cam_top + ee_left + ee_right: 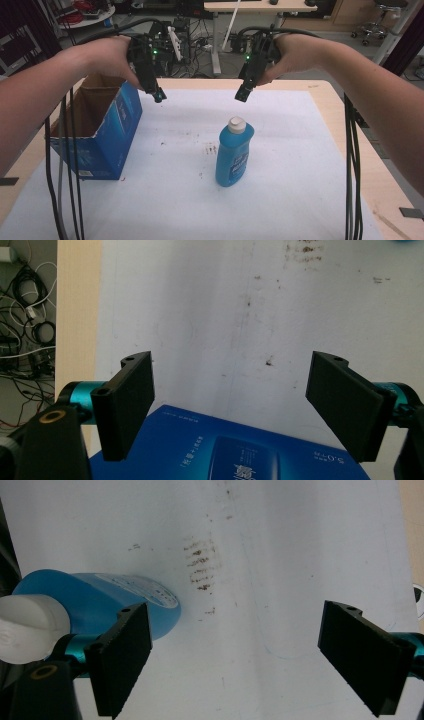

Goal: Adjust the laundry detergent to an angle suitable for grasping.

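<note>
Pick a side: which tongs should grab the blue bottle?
Right, probably. The right tongs hover open just behind the upright blue bottle; the left tongs, also open, hang nearer the open box.

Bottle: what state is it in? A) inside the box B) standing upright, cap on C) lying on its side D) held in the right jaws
B: the bottle stands upright on the white sheet with its white cap on, apart from the box and both grippers.

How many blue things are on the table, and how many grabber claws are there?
Blue box: 1
Blue bottle with a white cap: 1
Grippers: 2, the left gripper and the right gripper, both open, above the table
Total: 4
</note>
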`<state>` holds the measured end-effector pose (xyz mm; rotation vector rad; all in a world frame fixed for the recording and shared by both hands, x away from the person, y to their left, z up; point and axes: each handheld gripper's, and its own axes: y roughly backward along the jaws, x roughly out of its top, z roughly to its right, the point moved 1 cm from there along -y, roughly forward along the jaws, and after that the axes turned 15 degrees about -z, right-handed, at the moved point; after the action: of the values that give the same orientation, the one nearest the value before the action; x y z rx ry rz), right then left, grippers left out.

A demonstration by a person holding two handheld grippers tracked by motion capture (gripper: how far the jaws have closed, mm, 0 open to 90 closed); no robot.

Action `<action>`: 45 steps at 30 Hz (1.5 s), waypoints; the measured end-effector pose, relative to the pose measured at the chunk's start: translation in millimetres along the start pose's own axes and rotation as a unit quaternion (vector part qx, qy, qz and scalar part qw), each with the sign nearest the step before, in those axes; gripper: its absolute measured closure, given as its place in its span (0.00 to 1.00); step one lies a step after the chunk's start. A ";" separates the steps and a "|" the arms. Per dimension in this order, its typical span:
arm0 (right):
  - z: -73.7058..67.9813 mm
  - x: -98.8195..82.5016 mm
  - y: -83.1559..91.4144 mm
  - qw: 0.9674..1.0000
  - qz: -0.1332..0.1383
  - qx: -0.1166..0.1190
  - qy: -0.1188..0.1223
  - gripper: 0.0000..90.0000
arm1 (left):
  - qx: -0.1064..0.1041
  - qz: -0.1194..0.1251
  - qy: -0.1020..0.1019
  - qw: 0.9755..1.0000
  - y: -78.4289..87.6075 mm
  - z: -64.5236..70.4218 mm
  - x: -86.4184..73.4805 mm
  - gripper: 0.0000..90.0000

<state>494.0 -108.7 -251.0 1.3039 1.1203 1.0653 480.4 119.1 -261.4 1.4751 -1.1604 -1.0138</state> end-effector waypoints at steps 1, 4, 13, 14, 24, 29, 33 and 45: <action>0.4 -0.7 0.3 1.000 -0.002 -0.004 0.000 0.15 | 0.000 -0.001 -0.002 1.000 0.5 0.1 0.4 0.22; 0.3 -2.3 0.7 1.000 -0.001 -0.002 -0.007 0.15 | 0.000 -0.001 -0.004 1.000 1.5 1.2 1.4 0.22; 1.1 -1.3 0.1 1.000 -0.001 -0.004 0.000 0.15 | 0.004 -0.003 -0.003 1.000 4.3 1.4 -0.7 0.22; 1.4 -1.4 0.2 1.000 0.002 -0.003 -0.001 0.15 | 0.004 0.001 -0.001 1.000 4.6 1.6 -0.9 0.22; 2.3 -1.9 0.9 1.000 0.001 -0.004 -0.003 0.15 | 0.001 0.010 0.002 1.000 10.4 4.7 -4.1 0.22; 1.8 -1.8 2.0 1.000 0.003 -0.006 -0.004 0.15 | -0.001 0.015 0.006 1.000 15.9 9.3 -7.1 0.22; 1.7 -2.4 2.0 1.000 0.003 -0.010 -0.001 0.15 | -0.007 0.022 0.005 1.000 23.6 16.1 -9.6 0.22; -0.5 -1.5 2.8 1.000 0.002 -0.012 -0.003 0.15 | -0.018 0.054 0.013 0.998 42.6 46.2 -8.0 0.22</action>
<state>493.4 -110.1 -248.1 1.2909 1.0963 1.0742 426.8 114.9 -227.9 1.3785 -1.1857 -0.9339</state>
